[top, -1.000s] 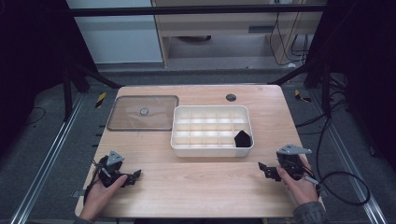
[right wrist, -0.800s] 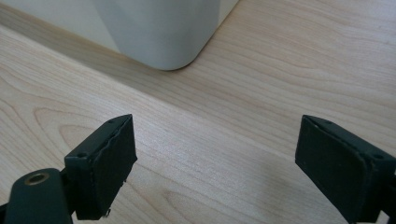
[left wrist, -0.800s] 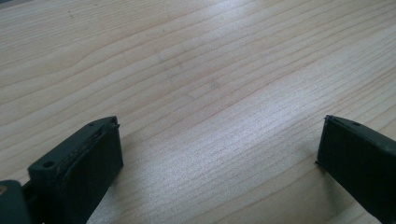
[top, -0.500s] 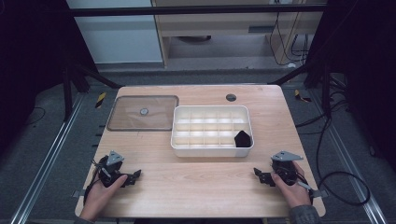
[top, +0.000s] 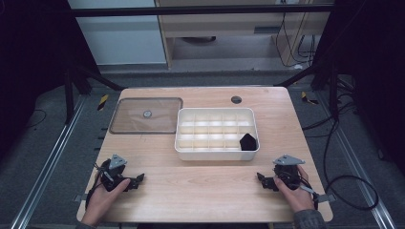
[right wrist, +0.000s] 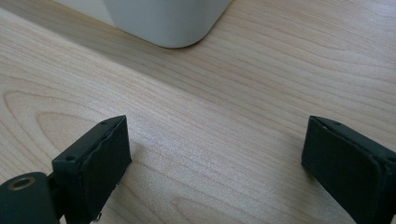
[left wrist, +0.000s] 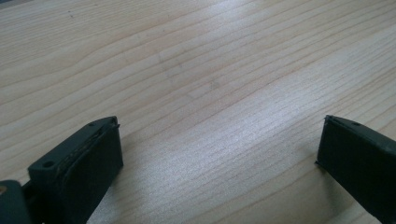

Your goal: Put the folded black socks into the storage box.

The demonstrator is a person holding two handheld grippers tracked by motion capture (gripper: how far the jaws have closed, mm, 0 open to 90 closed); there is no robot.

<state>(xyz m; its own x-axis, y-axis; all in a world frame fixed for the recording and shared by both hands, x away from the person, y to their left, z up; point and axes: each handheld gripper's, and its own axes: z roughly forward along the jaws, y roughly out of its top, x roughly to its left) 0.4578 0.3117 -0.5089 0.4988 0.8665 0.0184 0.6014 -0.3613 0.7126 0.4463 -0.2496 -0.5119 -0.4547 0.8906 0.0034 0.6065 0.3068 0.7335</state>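
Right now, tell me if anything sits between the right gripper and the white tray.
Nothing visible does. Bare table lies between the right gripper, jaws open, and the near right corner of the white tray.

The pale wooden desk point(top: 205, 191) has a smooth, matt top with fine straight grain and darker wavy rings, plain in both gripper views; a soft sheen lies across its middle. The white compartmented plastic tray point(top: 184, 143) at the centre of the high view looks smooth and faintly glossy, its rounded corner point(right wrist: 187, 28) satin in the right gripper view. Upper left of it, the clear brownish plastic lid point(top: 143, 121) is glossy and see-through. The left claw point(left wrist: 215, 154) and the right claw point(right wrist: 215, 158) have matt black plastic jaws with slightly rough, rubbery-looking edges.
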